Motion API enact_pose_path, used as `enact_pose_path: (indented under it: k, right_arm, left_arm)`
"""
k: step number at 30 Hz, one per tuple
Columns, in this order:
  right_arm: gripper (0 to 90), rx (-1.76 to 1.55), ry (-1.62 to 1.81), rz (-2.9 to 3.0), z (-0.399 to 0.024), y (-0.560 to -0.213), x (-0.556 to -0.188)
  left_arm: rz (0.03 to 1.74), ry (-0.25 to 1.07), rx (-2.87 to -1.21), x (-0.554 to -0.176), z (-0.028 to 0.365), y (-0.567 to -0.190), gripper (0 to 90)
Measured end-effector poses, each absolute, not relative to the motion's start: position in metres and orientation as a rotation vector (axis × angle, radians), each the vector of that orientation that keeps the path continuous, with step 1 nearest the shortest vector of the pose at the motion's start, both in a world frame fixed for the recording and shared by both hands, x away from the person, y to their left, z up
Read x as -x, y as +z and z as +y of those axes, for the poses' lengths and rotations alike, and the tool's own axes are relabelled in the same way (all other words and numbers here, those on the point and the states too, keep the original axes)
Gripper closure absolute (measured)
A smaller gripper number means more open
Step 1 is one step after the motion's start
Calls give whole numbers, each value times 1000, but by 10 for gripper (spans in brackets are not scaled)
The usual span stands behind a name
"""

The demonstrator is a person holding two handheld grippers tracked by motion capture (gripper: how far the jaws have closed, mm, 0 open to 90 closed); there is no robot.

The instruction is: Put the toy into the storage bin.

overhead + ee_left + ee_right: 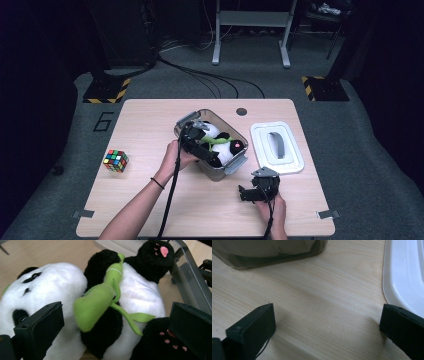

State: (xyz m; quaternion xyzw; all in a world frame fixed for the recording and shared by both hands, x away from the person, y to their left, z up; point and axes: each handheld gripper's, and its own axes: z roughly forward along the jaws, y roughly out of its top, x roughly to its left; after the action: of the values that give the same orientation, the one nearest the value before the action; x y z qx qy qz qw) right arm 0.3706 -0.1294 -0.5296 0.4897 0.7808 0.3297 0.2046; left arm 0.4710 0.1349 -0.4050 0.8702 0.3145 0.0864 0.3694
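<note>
One table (150, 200) carries everything here, a pale wooden top with a clear plastic box (187, 125) near its middle. Just to the right of the box lies its white lid (295, 165), flat on the wood and apart from the box, with a grey handle in its centre. Inside the box sits a stuffed panda (225, 150), black and white, lying on its back with a green bamboo stalk (100, 302) across its belly and pink pads on its paws. The left gripper (202, 145) reaches into the box over the toy; in the left gripper view its two black jaws stand wide apart on either side of the panda, with clear space between them and the plush, so nothing is clamped. The right gripper (245, 194) rests low near the front edge of the table, in front of the box and beside the lid's near corner, jaws also spread and holding nothing. A colourful puzzle cube (115, 160) sits well apart at the left. My reading is that the toy is already in the box and the left gripper has let it go or is about to take it, which I cannot tell; the lid is not yet on, so closing the box looks like the work left.
</note>
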Motion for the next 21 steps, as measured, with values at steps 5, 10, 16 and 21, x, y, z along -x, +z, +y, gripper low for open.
enact_pose_path:
  k: [5, 10, 16, 21]
  right_arm:
    - [0, -1367, 919, 2175, -129, -530, -371]
    - [0, -1368, 920, 2175, -129, -530, -371]
    - [0, -1367, 920, 2175, -129, -530, -371]
    - [0, -1368, 920, 2175, -129, -530, -371]
  left_arm:
    - [823, 224, -2182, -472, 143, -398, 1]
    - [820, 241, -2192, -480, 134, -390, 1]
    - [893, 267, -2255, -498, 121, -400, 4]
    - [903, 318, -2321, -500, 113, -404, 18]
